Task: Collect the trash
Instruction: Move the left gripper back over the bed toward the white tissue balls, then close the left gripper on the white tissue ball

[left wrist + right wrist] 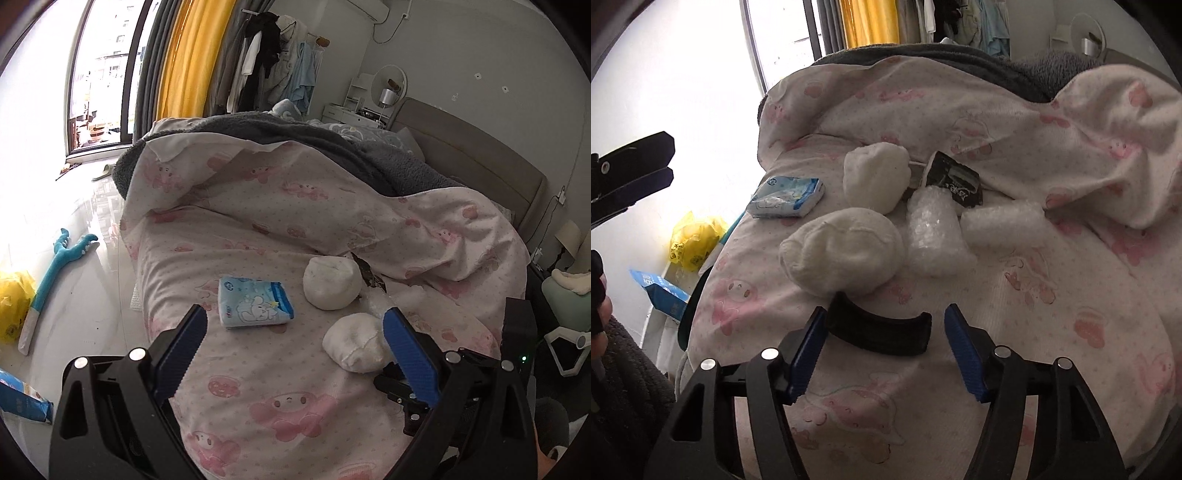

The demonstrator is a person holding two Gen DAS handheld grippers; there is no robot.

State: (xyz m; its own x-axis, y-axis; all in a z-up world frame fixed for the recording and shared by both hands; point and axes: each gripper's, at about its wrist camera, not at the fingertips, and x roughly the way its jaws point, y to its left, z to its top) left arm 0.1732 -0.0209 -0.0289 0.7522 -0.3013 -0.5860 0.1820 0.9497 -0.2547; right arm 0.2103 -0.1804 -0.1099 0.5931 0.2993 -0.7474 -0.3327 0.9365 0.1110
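Bedroom; pink quilt (1015, 314) carries clustered trash near its foot edge. Right gripper (882, 354) straddles black curved strip (882, 332), jaws apart, pads not pressing. Left gripper (295, 343) open, empty.

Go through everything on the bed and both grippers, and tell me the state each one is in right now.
Left gripper: open, empty, above the quilt.
Right gripper: open; curved black piece lies between its fingers, ungripped.
Tissue pack: lying flat, sealed.
Near white wad: balled up, resting on quilt.
Far white wad: balled up, beside dark wrapper.
Bubble wrap rolls: two, rolled, lying side by side.
Quilt: rumpled, folded back.
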